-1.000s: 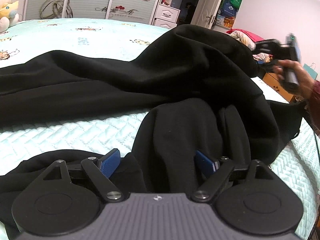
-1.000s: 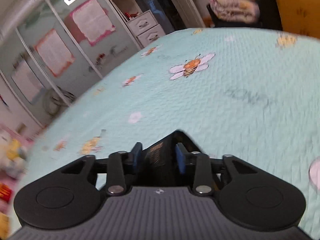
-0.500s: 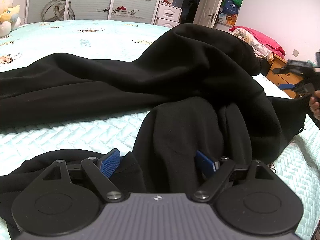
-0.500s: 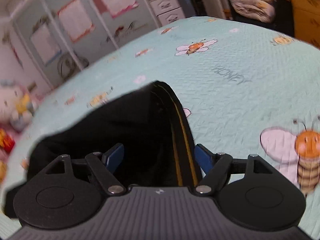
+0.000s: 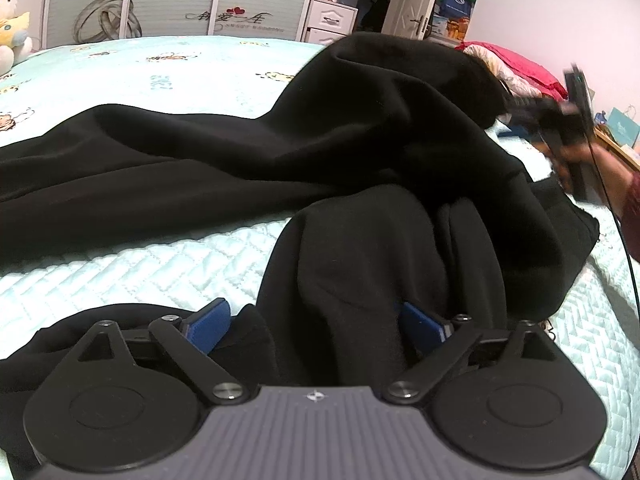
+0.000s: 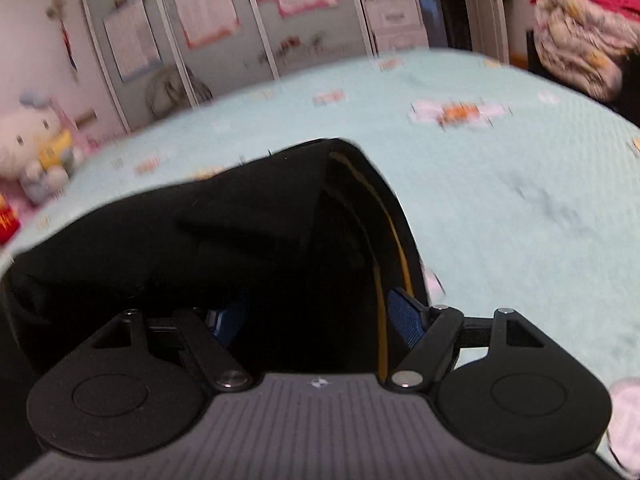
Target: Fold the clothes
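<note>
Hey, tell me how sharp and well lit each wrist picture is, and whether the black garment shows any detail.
Left wrist view: mostly sharp, barrel-bent at the edges; the black garment shows soft folds only, and the right gripper at the far right is motion-smeared. Right wrist view: blurred throughout, the bedspread prints streaked; the garment there is nearly featureless apart from a yellow stripe.

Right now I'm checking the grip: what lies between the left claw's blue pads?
A bunched fold of the black garment lies between the opening left claw, seen in the left wrist view.
</note>
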`<state>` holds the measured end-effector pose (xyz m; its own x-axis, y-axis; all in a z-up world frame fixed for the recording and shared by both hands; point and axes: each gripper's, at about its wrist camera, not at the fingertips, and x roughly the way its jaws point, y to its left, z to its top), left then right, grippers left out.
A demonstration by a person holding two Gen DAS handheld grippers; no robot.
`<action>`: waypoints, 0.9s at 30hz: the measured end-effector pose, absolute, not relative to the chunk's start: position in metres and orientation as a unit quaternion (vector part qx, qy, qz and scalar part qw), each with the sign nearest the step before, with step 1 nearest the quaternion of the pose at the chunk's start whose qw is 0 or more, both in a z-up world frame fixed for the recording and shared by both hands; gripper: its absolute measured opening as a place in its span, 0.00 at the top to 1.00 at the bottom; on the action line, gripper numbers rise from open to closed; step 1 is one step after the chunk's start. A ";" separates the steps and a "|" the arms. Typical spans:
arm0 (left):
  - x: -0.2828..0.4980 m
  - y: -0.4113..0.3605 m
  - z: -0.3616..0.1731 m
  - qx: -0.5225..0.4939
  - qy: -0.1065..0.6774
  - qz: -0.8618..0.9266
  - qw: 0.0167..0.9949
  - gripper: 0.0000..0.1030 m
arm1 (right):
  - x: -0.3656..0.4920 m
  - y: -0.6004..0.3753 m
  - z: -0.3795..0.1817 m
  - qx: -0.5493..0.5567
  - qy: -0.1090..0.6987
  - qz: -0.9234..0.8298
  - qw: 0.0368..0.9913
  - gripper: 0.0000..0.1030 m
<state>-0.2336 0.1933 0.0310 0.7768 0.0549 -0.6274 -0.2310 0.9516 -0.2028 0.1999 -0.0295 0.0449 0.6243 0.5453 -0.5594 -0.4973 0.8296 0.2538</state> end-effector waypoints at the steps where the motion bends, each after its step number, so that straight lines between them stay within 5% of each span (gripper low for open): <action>1: -0.233 0.193 0.031 -0.133 0.327 0.075 0.932 0.03 | 0.205 -0.024 0.049 0.040 0.314 0.286 0.904 0.26; 11: -0.234 0.197 0.030 -0.136 0.329 0.065 0.932 0.00 | 0.219 -0.011 0.036 0.046 0.370 0.270 0.888 0.26; 17: -0.235 0.198 0.033 -0.137 0.329 0.069 0.932 0.01 | 0.186 -0.103 0.035 0.256 0.375 0.307 0.836 0.25; 20: -0.239 0.198 0.043 -0.152 0.324 0.077 0.931 0.14 | 0.163 -0.136 0.026 0.347 0.371 0.353 0.786 0.24; 27: -0.234 0.185 0.104 -0.228 0.298 0.055 0.925 0.18 | 0.105 -0.144 -0.025 0.413 0.378 0.359 0.747 0.22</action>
<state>-0.2336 0.1846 0.1039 0.8158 -0.0342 -0.5773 -0.2382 0.8898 -0.3892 0.1048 -0.1443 -0.0254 0.4571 0.8479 -0.2684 -0.2234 0.4016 0.8882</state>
